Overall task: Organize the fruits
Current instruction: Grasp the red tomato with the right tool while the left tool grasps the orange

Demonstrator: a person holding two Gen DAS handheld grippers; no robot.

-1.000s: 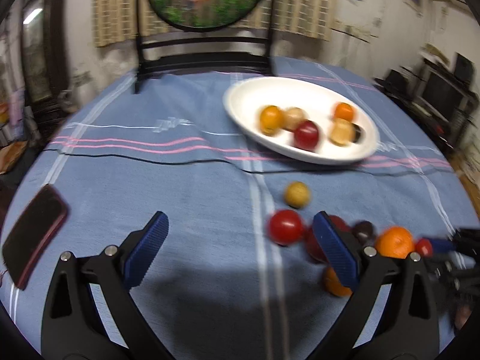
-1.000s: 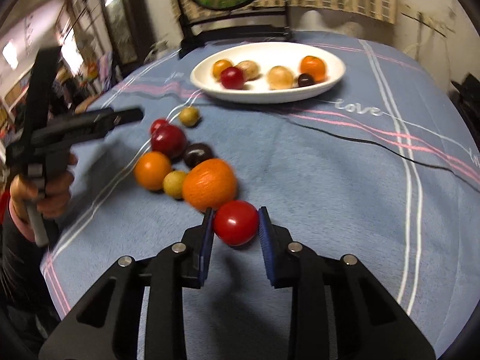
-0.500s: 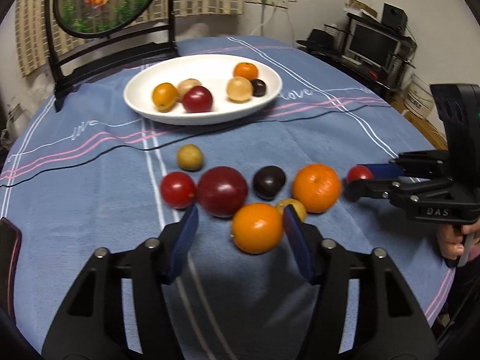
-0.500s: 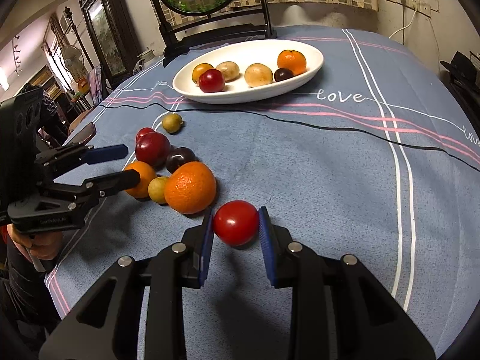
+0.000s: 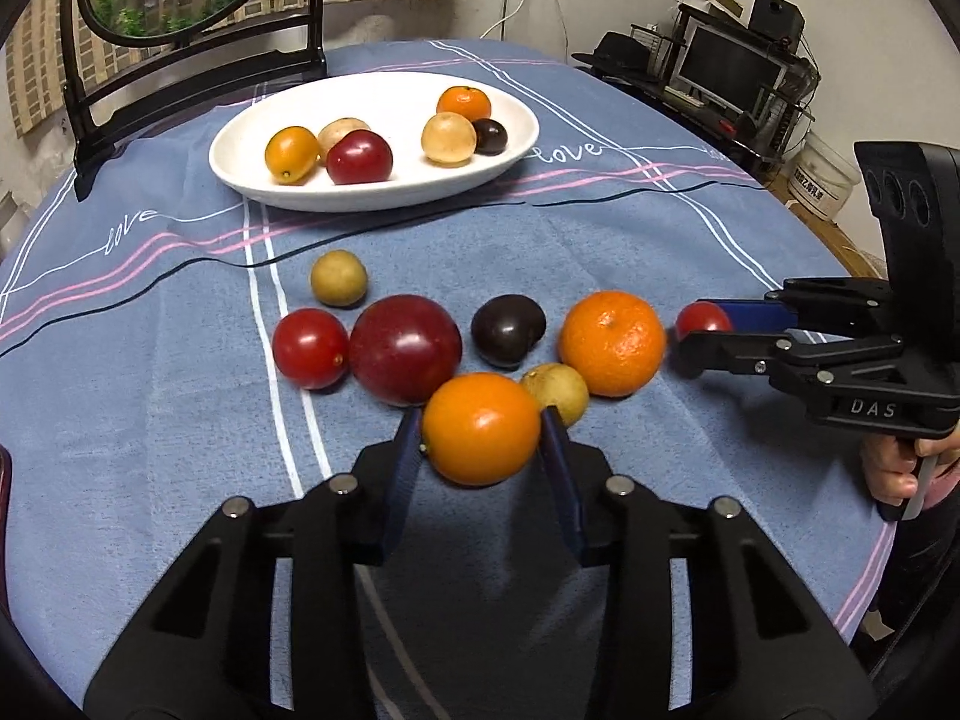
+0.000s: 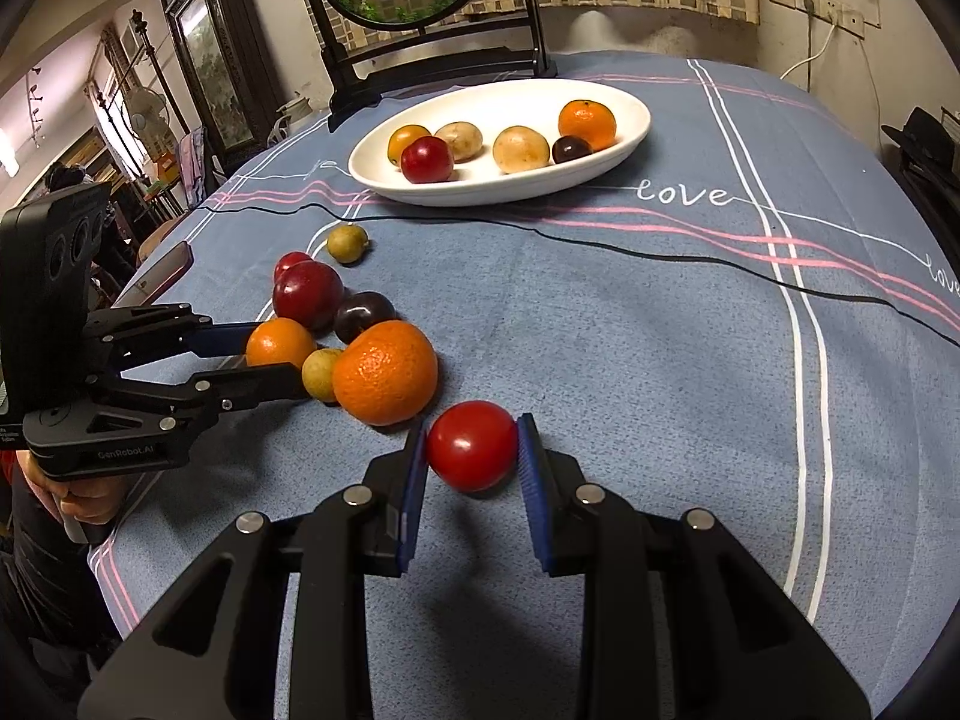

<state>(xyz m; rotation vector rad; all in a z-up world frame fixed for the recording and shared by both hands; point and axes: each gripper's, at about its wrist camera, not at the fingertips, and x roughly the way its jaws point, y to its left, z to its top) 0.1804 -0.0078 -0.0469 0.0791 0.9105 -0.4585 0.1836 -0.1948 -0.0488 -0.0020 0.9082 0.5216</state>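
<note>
My left gripper (image 5: 479,423) points down at the loose fruit, its jaws closing, with both blue pads touching the sides of a small orange (image 5: 480,438), seen too in the right wrist view (image 6: 277,341). My right gripper (image 6: 472,439) is shut on a red tomato (image 6: 471,447) that rests on the cloth, also visible from the left wrist (image 5: 701,318). Around them lie a big mandarin (image 5: 612,342), a dark plum (image 5: 507,330), a large red plum (image 5: 405,348), another tomato (image 5: 309,348) and two yellowish fruits (image 5: 338,278). The white plate (image 5: 372,195) behind holds several fruits.
A black cable (image 6: 660,252) runs across the blue cloth in front of the plate. A phone (image 6: 162,273) lies near the left table edge. A dark stand with a round picture (image 5: 192,60) rises behind the plate. A hand (image 5: 894,468) holds the right gripper's handle.
My left gripper swung right and down over the loose fruit, and its wide jaws narrowed onto the small orange. The right gripper stayed still on its tomato.
</note>
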